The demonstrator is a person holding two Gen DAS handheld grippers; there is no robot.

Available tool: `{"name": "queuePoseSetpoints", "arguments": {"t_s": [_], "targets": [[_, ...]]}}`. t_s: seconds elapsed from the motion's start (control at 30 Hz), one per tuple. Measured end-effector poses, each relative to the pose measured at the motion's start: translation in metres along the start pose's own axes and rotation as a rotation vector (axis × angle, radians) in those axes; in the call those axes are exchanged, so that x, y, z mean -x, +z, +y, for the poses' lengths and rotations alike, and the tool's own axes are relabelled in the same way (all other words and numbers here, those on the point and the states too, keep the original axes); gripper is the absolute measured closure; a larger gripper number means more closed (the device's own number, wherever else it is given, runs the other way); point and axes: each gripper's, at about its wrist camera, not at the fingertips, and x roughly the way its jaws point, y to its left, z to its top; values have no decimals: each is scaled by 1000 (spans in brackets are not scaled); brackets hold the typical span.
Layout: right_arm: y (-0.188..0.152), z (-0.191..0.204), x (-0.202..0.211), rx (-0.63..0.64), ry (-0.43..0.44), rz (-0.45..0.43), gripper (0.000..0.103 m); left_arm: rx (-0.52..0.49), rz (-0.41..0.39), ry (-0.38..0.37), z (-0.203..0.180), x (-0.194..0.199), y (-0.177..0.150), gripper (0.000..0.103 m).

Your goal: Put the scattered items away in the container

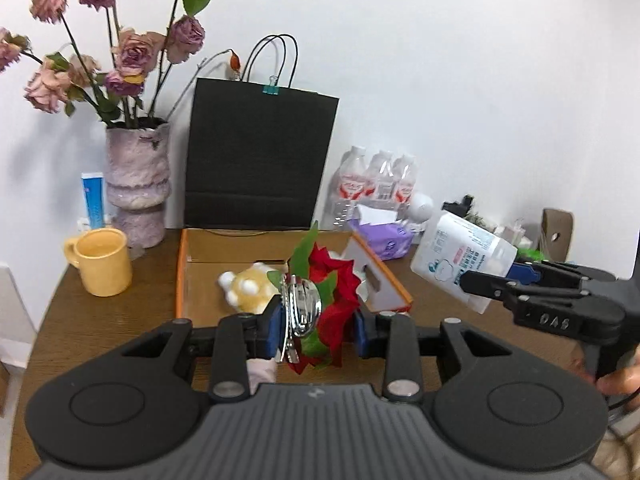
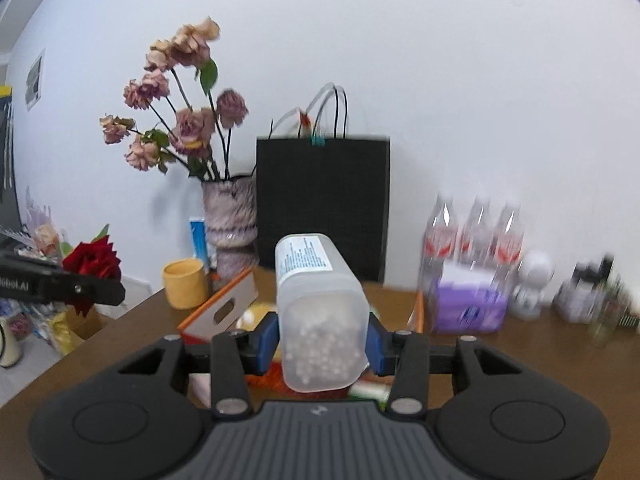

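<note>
My left gripper (image 1: 318, 328) is shut on a red fabric flower with green leaves and a silver metal clip (image 1: 320, 300), held up in front of the box. The container, an open cardboard box with orange edges (image 1: 181, 276), sits on the wooden table just beyond, with a yellow-and-white plush toy (image 1: 248, 288) inside. My right gripper (image 2: 322, 340) is shut on a translucent white bottle with small pale beads inside (image 2: 320, 300), tilted up over the box. In the left wrist view that same bottle (image 1: 460, 256) hangs to the right of the box.
A yellow mug (image 1: 104, 262), a vase of dried roses (image 1: 138, 184) and a blue tube (image 1: 93, 200) stand left of the box. A black paper bag (image 1: 256, 160) stands behind it. Water bottles (image 1: 376, 180), a purple tissue pack (image 1: 384, 240) and small items crowd the right.
</note>
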Motion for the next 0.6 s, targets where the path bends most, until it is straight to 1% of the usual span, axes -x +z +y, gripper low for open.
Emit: {"name": "queuePoseSetpoints", "arguments": {"t_s": [0.1,0.17,0.3,0.6], "targets": [[18,1,1,11,-7,-4,60,-2,-14,20,-4,-1,16,69],[27,0,-1,3,1,6,60,9,-10,24,-4,-4,26,69],[43,-1,-8,-8,19,29,60,11,-10,58,-5,-10,43,69],[59,6,-30,12,1,54,60,16,-11,82,-10,-22,71,69]]}}
